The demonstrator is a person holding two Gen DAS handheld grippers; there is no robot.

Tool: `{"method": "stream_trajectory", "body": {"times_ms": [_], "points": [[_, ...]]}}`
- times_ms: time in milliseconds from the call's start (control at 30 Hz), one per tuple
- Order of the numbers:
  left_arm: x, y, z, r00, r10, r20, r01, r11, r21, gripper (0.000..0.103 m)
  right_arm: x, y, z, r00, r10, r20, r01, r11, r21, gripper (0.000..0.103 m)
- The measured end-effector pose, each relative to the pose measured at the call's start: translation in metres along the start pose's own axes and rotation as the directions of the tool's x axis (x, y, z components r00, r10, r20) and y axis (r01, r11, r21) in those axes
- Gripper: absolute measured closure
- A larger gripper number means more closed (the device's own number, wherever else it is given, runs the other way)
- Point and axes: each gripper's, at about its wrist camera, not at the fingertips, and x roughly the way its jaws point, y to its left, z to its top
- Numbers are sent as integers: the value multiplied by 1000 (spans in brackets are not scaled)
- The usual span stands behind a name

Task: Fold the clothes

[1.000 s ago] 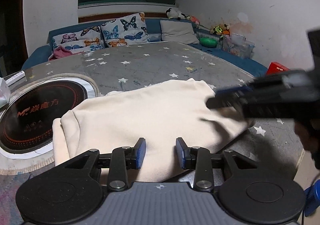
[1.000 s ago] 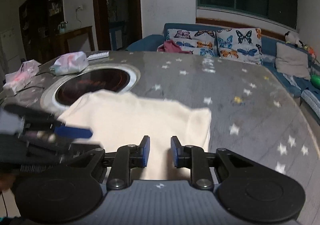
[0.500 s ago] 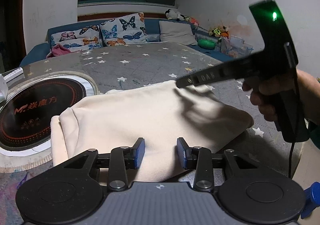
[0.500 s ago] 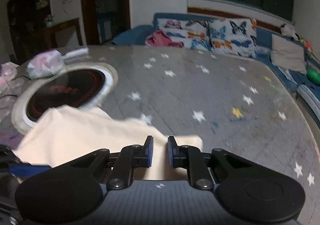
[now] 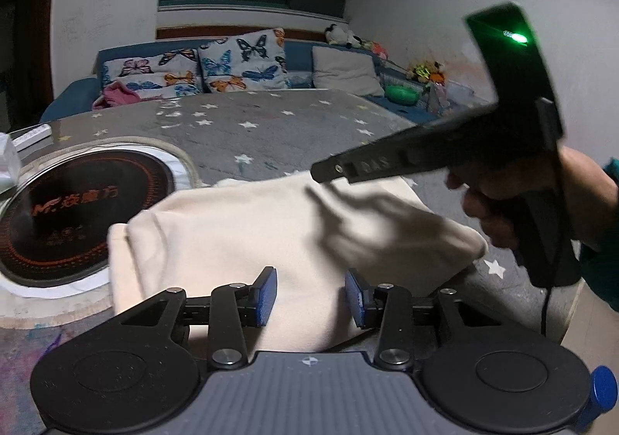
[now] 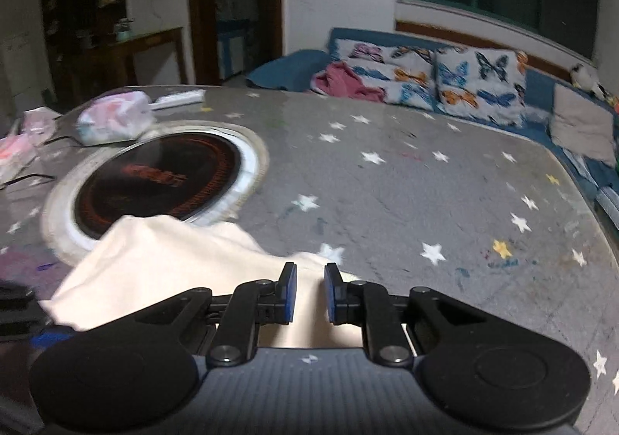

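A cream garment [image 5: 271, 233] lies folded on the grey star-patterned table, near the front edge. It also shows in the right wrist view [image 6: 162, 264]. My left gripper [image 5: 311, 297] is open just above the garment's near edge, with nothing between its blue pads. My right gripper [image 6: 310, 293] hovers over the garment's right corner, jaws narrowly apart and holding nothing. In the left wrist view the right gripper's body [image 5: 425, 152] is held by a hand above the garment's far right side.
A round black induction hob [image 5: 81, 210] is set into the table left of the garment. Plastic bags [image 6: 114, 119] and a remote [image 6: 178, 98] lie at the table's far left. A blue sofa with butterfly cushions [image 5: 240, 59] runs behind. The table's right edge [image 5: 568, 322] is close.
The right gripper rose off the garment, swung right and its jaws narrowed. The garment stays flat. The left gripper has barely moved.
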Motion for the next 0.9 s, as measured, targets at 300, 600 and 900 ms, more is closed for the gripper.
{"method": "stream_trajectory", "body": {"times_ms": [300,600,900], "points": [[-20,27,-7,998,59,15,-58,995,-80,58,-13,43,-11,993,118,-14,-119,989,-83,88],[-41,53,-15,993,114,34,-107,979,-174,58,-39,74,-33,987,159,-4,-158,977,-142,88],[-38,64,-23,986,167,-21,-167,963,-211,58,-46,100,-49,988,155,-8,-153,960,-237,87]]}}
